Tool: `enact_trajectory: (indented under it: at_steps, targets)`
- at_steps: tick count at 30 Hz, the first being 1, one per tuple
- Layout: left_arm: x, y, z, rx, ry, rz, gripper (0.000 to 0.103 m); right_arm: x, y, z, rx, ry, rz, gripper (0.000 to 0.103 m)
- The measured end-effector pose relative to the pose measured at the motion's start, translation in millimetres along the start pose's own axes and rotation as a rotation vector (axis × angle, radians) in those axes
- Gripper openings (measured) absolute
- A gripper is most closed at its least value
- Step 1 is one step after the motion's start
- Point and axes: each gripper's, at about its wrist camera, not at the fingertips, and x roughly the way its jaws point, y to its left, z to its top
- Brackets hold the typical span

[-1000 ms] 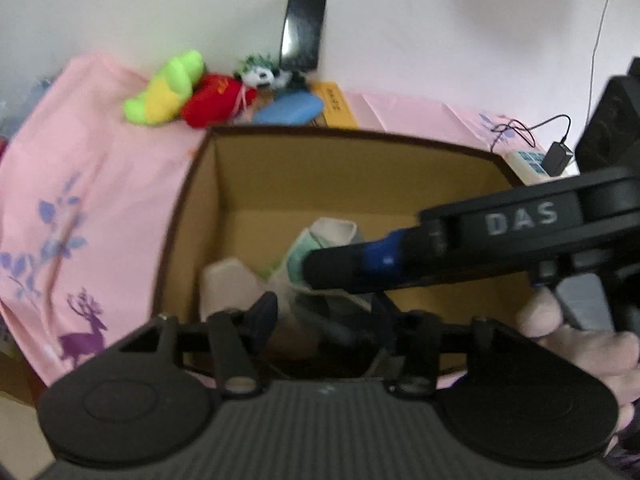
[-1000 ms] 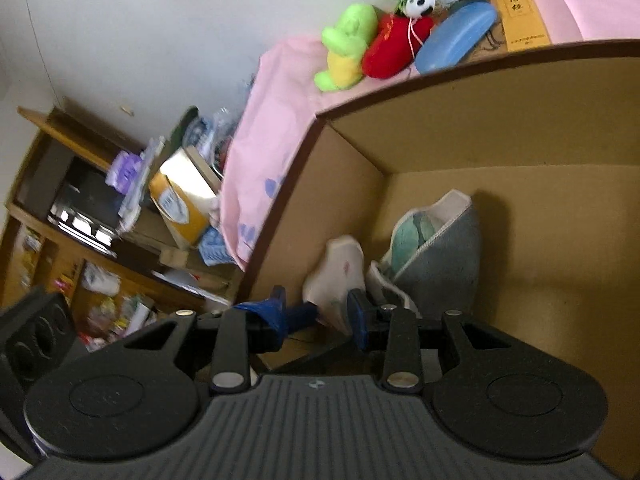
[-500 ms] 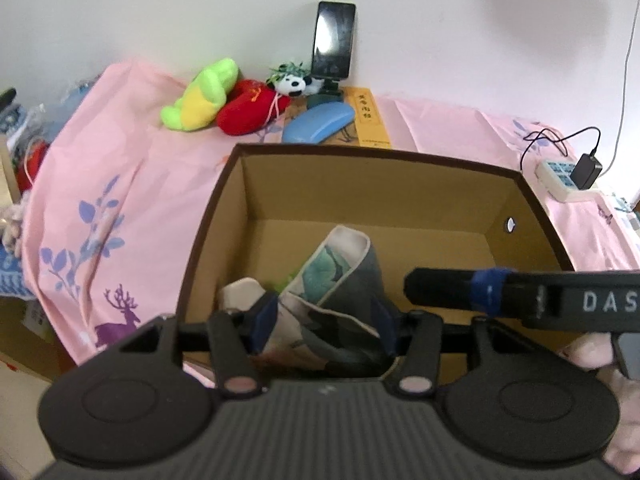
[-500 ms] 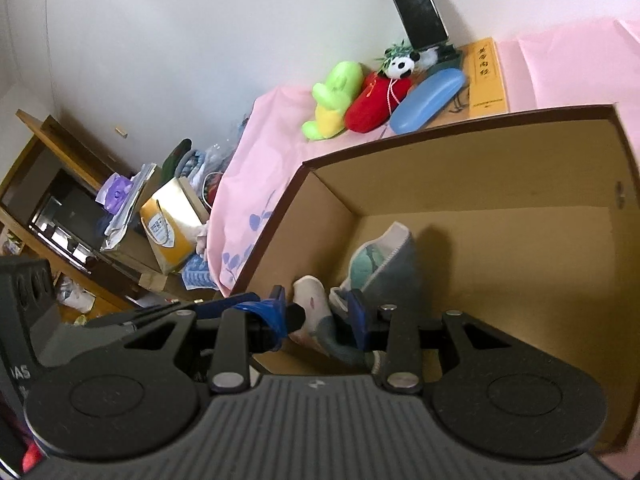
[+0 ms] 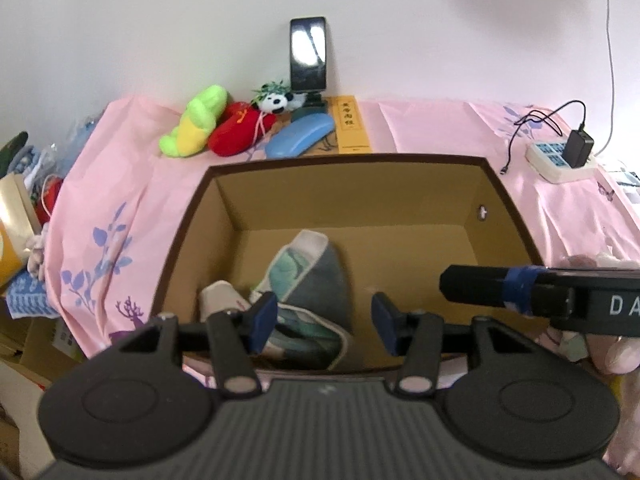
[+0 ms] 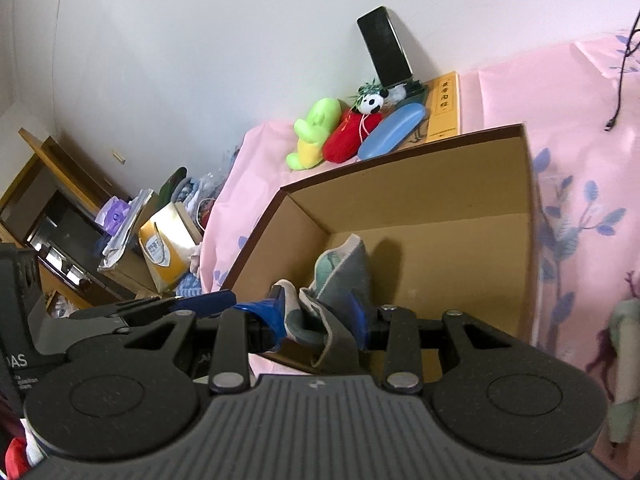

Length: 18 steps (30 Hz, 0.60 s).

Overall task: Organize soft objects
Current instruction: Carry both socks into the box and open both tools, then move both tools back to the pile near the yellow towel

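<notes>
Two grippers hover over the cardboard box (image 5: 504, 200). The left gripper (image 5: 324, 322) has its fingers spread wide apart, holding nothing, above the grey and green sock (image 5: 316, 276) lying in the box. The right gripper (image 6: 318, 318) has its fingers (image 6: 272, 314) closer together around the sock's edge; whether they pinch it, I cannot tell.

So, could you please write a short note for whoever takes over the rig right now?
Left gripper: open, empty, above the cardboard box.
Right gripper: open, empty, at the box's near edge.
Done: grey-green socks and a white sock lie in the box's near left corner.
Left: another soft piece lies on the pink cloth right of the box; plush toys lie by the wall.
</notes>
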Motion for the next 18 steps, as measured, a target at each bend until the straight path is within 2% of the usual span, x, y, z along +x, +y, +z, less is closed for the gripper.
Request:
enact_trajectory:
  at_steps: [10, 18]
  targets:
    - [-9.6, -43.2, -7.5, 0.020, 0.012, 0.038, 0.055, -33.6, -19.7, -10.7, 0.010, 0.003, 0.006, 0.019]
    - [-13.0, -69.1, -15.5, 0.030, 0.026, 0.024, 0.057, -59.4, -41.6, -20.5, 0.036, 0.011, 0.004, 0.019]
